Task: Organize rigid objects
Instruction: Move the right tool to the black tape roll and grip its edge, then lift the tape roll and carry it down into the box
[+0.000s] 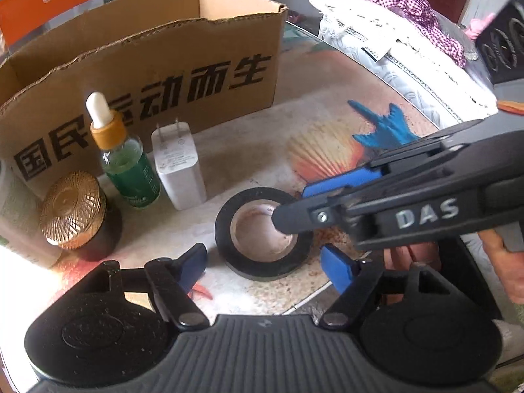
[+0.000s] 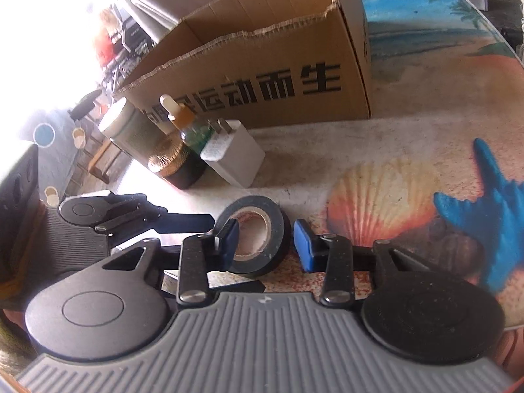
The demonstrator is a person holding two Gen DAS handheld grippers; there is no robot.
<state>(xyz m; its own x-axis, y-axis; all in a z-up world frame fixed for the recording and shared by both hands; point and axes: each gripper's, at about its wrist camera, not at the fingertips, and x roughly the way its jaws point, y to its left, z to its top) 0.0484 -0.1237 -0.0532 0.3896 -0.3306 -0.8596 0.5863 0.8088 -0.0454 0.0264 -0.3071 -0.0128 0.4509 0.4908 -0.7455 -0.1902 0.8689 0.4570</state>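
A black tape roll (image 1: 262, 234) (image 2: 253, 232) lies flat on the table in front of an open cardboard box (image 1: 147, 75) (image 2: 262, 65). My right gripper (image 2: 267, 244) is open, with one finger inside the roll's hole and the other outside its right wall. It also shows in the left wrist view (image 1: 294, 206). My left gripper (image 1: 265, 265) is open and empty, just short of the roll. A white charger (image 1: 178, 168) (image 2: 234, 157), a green dropper bottle (image 1: 126, 160) (image 2: 190, 127) and a gold-lidded jar (image 1: 73, 214) (image 2: 175, 163) stand by the box.
The table has a beach-print cover (image 2: 442, 131). A white tube (image 2: 127, 131) stands left of the jar. Folded cloth and a pink checked fabric (image 1: 409, 32) lie at the far right, beside a black speaker (image 1: 504, 49). The table's near edge (image 1: 308, 298) is close to my left gripper.
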